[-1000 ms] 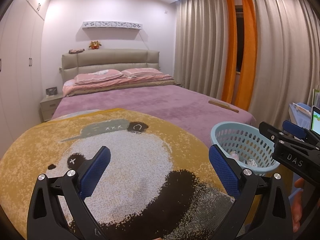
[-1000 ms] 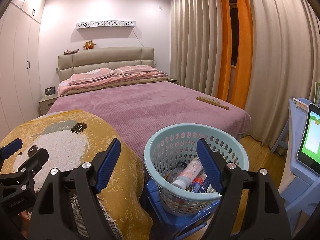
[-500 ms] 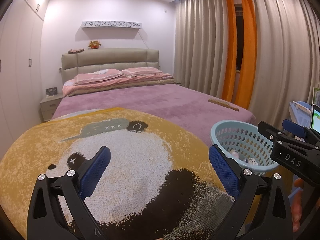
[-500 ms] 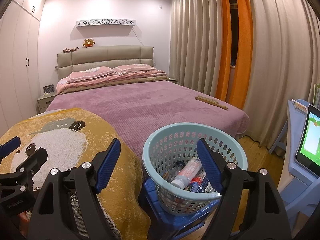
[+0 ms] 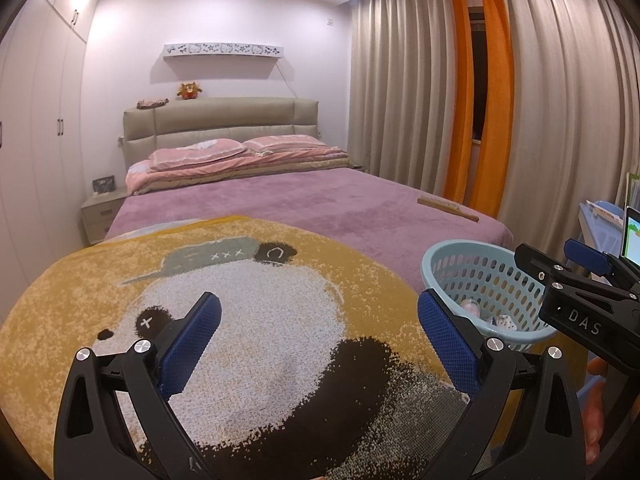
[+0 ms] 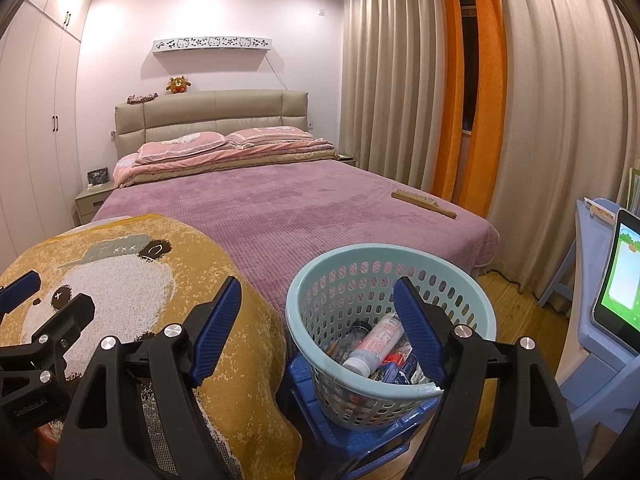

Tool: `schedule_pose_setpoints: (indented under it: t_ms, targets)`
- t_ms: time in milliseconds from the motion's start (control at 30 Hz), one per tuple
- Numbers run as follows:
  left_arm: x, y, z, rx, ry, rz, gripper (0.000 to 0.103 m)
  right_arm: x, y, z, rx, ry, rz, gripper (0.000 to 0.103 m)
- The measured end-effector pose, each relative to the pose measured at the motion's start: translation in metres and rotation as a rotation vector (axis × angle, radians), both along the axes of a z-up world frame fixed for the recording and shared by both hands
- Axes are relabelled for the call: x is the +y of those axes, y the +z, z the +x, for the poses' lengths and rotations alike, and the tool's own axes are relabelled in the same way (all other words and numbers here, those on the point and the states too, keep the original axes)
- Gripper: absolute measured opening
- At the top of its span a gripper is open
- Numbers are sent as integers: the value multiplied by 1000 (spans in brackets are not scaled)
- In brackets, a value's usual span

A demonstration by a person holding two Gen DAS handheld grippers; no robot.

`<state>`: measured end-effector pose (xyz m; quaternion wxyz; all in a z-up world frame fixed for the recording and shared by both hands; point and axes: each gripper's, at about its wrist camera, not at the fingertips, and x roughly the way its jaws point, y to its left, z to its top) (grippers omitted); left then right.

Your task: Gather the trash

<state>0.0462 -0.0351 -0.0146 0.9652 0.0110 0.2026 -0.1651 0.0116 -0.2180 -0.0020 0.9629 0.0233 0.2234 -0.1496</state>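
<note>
Right tongs (image 5: 576,268) marked "DAS", jaws apart.

One light-blue basket (image 6: 390,380) here, on one blue stool (image 6: 304,376), with one white bottle (image 6: 374,344) plainly countable inside; the other trash is too jumbled to count. Two pink pillows (image 6: 182,146) on one bed (image 6: 304,208). One wooden brush (image 6: 424,203), one panda blanket (image 5: 240,320), two orange curtains (image 6: 450,100).

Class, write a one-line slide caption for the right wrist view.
Open right gripper hovers before a light blue basket of trash on a blue stool, beside a panda blanket on the bed.
</note>
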Motion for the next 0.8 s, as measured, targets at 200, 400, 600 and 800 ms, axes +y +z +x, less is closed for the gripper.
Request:
schedule_pose_setpoints:
  t_ms: [200,400,600,800]
  targets:
    - [5,1,1,-4,-1,7,96,0,-2,0,4,1,0,74]
    - [2,2,1,-9,-1,19,96,-2,-3,0,8,2,1,74]
    - [4,3,-2,-24,9,41,96,-3,-3,1,20,-17,-5,74]
    - [6,6,-9,-24,34,69,96,-7,-2,-3,30,-22,19,74]
